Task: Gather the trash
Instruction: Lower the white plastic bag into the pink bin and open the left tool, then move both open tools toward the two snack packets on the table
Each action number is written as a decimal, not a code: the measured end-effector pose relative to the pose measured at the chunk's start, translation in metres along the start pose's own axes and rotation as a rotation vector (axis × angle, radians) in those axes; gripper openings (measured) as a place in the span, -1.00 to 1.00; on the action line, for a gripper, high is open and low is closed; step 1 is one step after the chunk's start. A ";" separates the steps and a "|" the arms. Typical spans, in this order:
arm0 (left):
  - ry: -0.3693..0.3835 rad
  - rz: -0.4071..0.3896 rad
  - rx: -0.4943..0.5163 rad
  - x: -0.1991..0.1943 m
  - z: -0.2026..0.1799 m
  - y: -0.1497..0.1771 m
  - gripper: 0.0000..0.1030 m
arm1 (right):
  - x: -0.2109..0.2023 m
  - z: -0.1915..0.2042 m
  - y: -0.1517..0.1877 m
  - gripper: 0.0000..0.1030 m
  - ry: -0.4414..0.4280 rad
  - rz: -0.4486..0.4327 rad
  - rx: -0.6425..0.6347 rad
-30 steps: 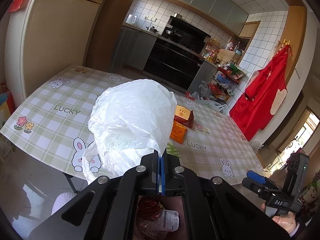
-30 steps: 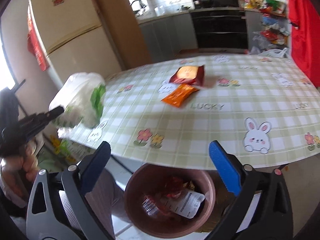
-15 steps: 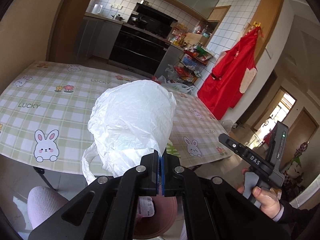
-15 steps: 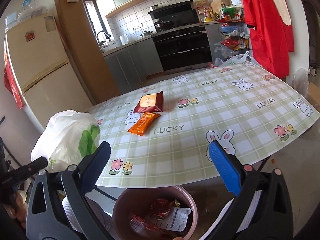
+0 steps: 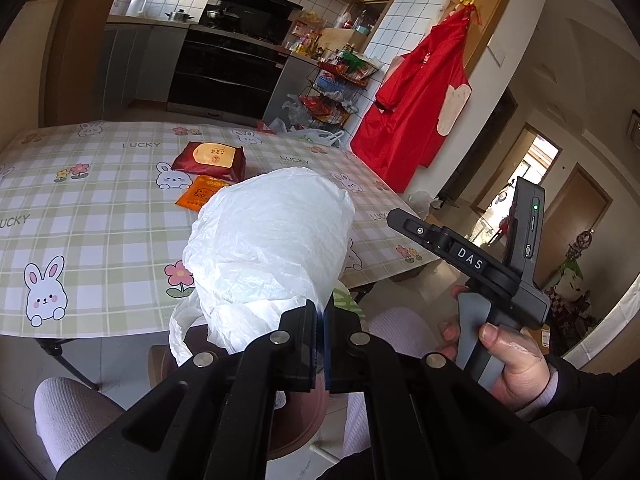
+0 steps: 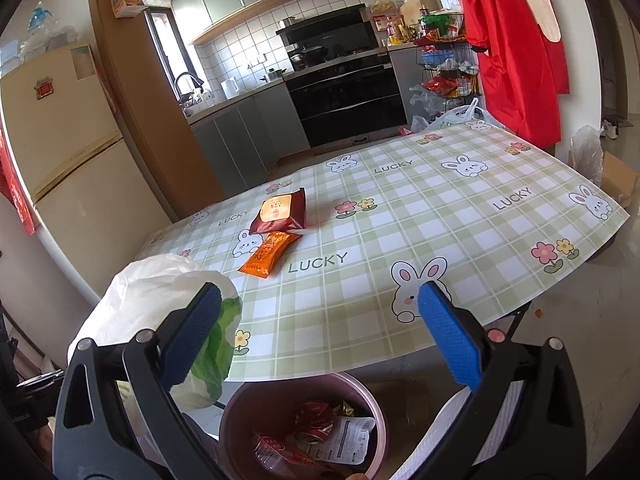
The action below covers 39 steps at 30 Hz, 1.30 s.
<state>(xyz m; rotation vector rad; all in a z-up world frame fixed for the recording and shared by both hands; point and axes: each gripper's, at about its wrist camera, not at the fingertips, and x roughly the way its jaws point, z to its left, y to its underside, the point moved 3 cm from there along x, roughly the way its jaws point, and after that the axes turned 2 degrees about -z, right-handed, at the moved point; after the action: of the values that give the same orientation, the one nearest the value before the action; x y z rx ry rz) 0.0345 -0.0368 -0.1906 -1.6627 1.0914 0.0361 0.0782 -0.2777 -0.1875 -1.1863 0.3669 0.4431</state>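
Observation:
My left gripper [image 5: 321,312] is shut on a crumpled white plastic bag [image 5: 272,244], held in the air just off the table's near edge. In the right wrist view the same bag [image 6: 160,304] hangs at lower left, with green print showing. My right gripper [image 6: 320,332] stands open and empty above a brown bin [image 6: 256,396] that holds several wrappers. In the left wrist view, the right gripper's body [image 5: 472,260] shows in a hand. On the table lie a dark red packet [image 6: 282,210] and an orange packet [image 6: 270,252], also the red packet [image 5: 210,158] and orange packet [image 5: 202,196].
The table [image 6: 440,216] wears a green checked cloth with rabbits. A fridge [image 6: 60,152] stands at left, a black oven [image 6: 344,92] and counters behind, a wire rack [image 6: 448,72] and a red apron [image 6: 516,48] at right. The person's knees [image 5: 68,412] flank the bin.
The left gripper has swung right with the bag, so the table's right half and the right gripper came into its view. The right gripper has turned and now sees more of the table.

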 end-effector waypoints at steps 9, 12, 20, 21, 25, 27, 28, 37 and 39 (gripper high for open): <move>0.006 0.033 0.001 0.006 0.001 0.005 -0.52 | 0.003 -0.001 0.004 0.89 0.011 0.017 0.000; 0.001 0.030 -0.013 0.005 0.003 0.004 -0.33 | 0.003 -0.001 0.003 0.89 0.013 0.018 0.001; -0.066 0.015 -0.055 0.003 0.016 0.003 0.21 | 0.004 -0.002 0.006 0.89 0.016 0.028 0.003; -0.084 0.012 -0.063 0.002 0.018 0.003 0.37 | 0.004 -0.003 0.006 0.89 0.017 0.029 0.003; -0.137 -0.005 -0.108 -0.001 0.030 0.002 0.73 | 0.004 -0.002 0.007 0.89 0.019 0.032 0.005; -0.166 -0.011 -0.131 -0.003 0.036 0.002 0.78 | 0.005 -0.002 0.008 0.89 0.019 0.035 0.005; -0.178 -0.011 -0.141 -0.003 0.039 0.001 0.80 | 0.005 -0.002 0.008 0.89 0.020 0.036 0.004; -0.315 0.010 -0.233 -0.004 0.070 0.005 0.88 | 0.011 -0.005 0.014 0.89 0.034 0.064 0.002; -0.339 0.013 -0.241 -0.004 0.076 0.006 0.88 | 0.015 -0.005 0.015 0.89 0.038 0.080 0.001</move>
<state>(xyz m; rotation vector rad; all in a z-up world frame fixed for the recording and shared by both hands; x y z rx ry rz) 0.0649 0.0253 -0.2238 -1.7822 0.8634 0.4571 0.0833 -0.2760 -0.2092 -1.1831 0.4481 0.4903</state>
